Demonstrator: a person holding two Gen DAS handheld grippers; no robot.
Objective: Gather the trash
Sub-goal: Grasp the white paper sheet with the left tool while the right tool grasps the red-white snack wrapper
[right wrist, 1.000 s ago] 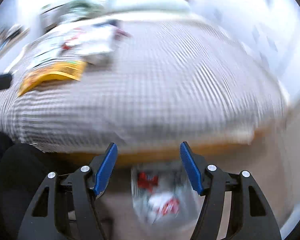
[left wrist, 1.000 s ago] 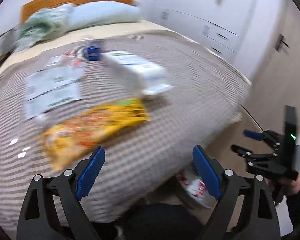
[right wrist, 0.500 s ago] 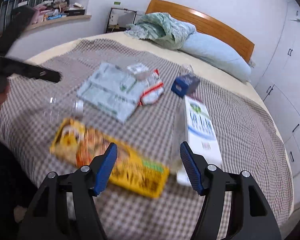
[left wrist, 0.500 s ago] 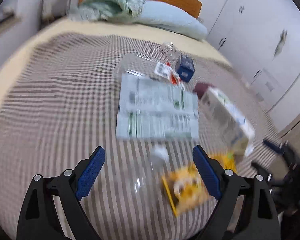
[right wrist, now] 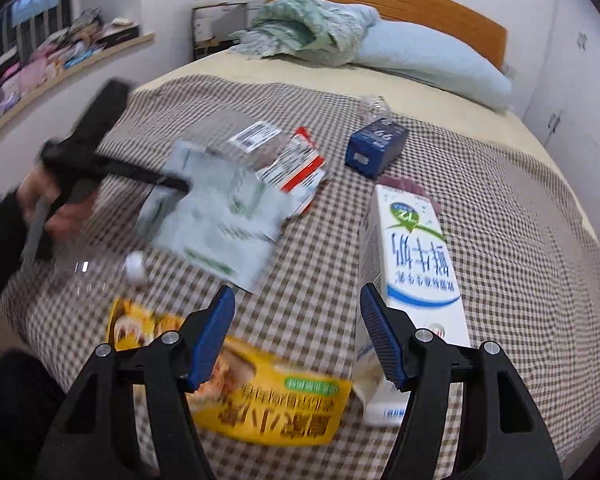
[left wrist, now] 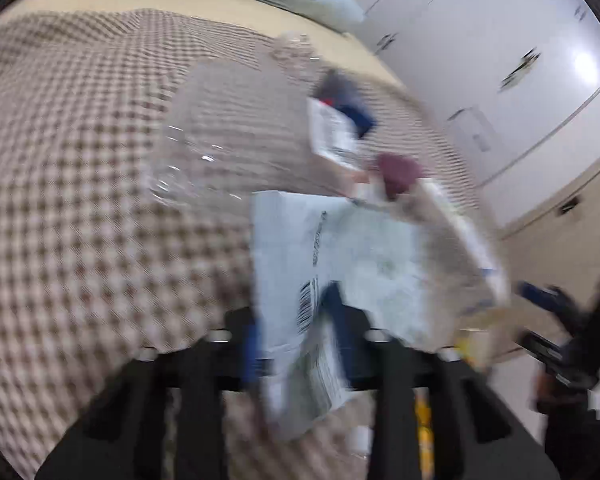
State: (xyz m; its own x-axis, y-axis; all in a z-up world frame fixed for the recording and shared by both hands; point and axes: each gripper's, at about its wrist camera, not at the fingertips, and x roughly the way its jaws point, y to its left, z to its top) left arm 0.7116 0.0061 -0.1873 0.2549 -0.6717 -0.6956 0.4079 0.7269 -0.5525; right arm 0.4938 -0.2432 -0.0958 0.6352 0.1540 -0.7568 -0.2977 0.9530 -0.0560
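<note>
Trash lies scattered on a checked bedspread (right wrist: 500, 240). My left gripper (left wrist: 294, 336) is closing its jaws on a pale green-and-white wrapper (left wrist: 360, 260), which bends up between the blue pads. In the right wrist view that gripper (right wrist: 180, 184) grips the wrapper (right wrist: 216, 208) at its left edge. My right gripper (right wrist: 296, 336) stands open with nothing between its fingers, above a yellow snack bag (right wrist: 268, 400) and left of a white milk carton (right wrist: 416, 264).
A clear bottle (right wrist: 100, 272), a red-and-white wrapper (right wrist: 296, 164) and a blue box (right wrist: 376, 144) also lie on the bed. Pillow (right wrist: 432, 64) and blanket (right wrist: 312, 32) sit at the headboard. White wardrobes (left wrist: 480, 60) stand to the right.
My left gripper swung from the bed's edge over to the pale wrapper and closed on it. My right gripper rose from the bag on the floor to above the bed.
</note>
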